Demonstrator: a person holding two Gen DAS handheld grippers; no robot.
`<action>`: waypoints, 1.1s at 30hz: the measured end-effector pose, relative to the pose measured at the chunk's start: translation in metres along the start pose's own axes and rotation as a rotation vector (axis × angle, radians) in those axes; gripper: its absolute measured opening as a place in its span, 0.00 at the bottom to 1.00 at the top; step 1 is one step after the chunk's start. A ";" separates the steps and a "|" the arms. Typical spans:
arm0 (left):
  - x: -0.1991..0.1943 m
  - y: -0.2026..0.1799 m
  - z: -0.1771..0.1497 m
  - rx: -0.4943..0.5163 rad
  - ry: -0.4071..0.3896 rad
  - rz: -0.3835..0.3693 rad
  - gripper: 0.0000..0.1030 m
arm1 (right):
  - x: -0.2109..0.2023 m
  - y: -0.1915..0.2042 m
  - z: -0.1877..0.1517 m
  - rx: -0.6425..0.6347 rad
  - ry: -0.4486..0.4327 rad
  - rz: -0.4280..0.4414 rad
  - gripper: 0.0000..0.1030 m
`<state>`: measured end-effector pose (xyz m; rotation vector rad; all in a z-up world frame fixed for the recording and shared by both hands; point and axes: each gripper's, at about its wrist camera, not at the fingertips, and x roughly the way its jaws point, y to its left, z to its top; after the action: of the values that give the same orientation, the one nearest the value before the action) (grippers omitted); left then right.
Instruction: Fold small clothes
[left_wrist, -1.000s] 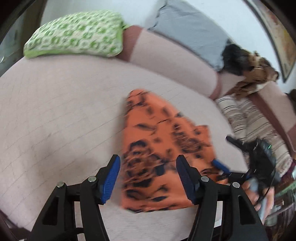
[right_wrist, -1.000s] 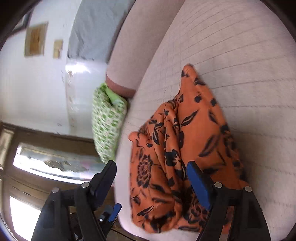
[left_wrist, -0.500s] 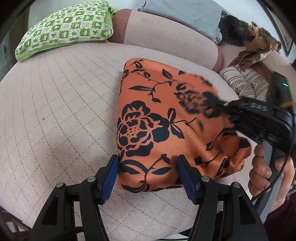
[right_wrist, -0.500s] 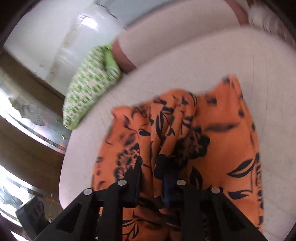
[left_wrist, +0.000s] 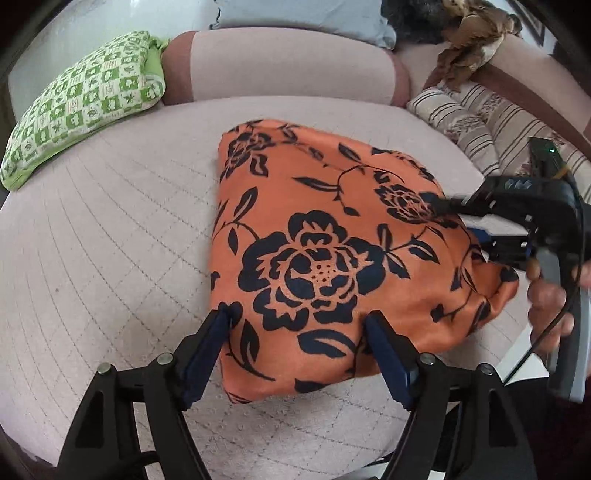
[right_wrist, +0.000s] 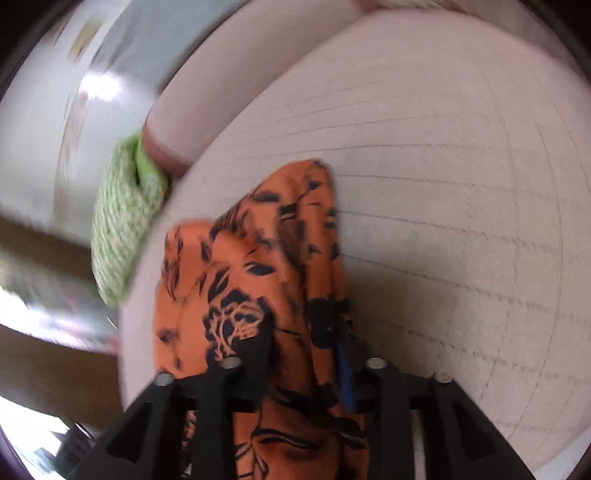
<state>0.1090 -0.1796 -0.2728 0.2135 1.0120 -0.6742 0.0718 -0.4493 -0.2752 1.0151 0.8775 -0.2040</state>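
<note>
An orange garment with a black flower print (left_wrist: 325, 243) lies bunched on the pink quilted sofa seat (left_wrist: 92, 258). My left gripper (left_wrist: 299, 343) is open, its blue-padded jaws straddling the garment's near edge. My right gripper (left_wrist: 476, 236) is at the garment's right side, held in a hand. In the right wrist view the right gripper (right_wrist: 306, 347) is shut on a bunched fold of the orange garment (right_wrist: 236, 273), lifting it a little off the seat. That view is blurred.
A green-and-white patterned cushion (left_wrist: 77, 99) lies at the back left of the seat. The sofa backrest (left_wrist: 280, 66) runs behind, with a grey cloth over it. Striped cushions (left_wrist: 487, 122) and a brown cloth are at the back right.
My right gripper closed on the garment's right side and bunched it up. My left gripper moved in so its open jaws straddle the near edge.
</note>
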 end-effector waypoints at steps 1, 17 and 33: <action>-0.004 0.004 0.001 -0.018 -0.002 -0.010 0.76 | -0.010 0.000 0.002 -0.003 -0.039 0.014 0.39; 0.025 0.025 0.001 -0.064 0.063 0.050 0.81 | 0.066 0.017 0.048 0.072 0.067 0.113 0.44; 0.006 0.030 -0.035 -0.042 0.109 0.157 0.81 | -0.052 0.003 -0.050 -0.105 0.063 0.242 0.51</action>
<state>0.1045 -0.1422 -0.3007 0.2923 1.0999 -0.5028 0.0119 -0.4197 -0.2472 1.0238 0.8063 0.0782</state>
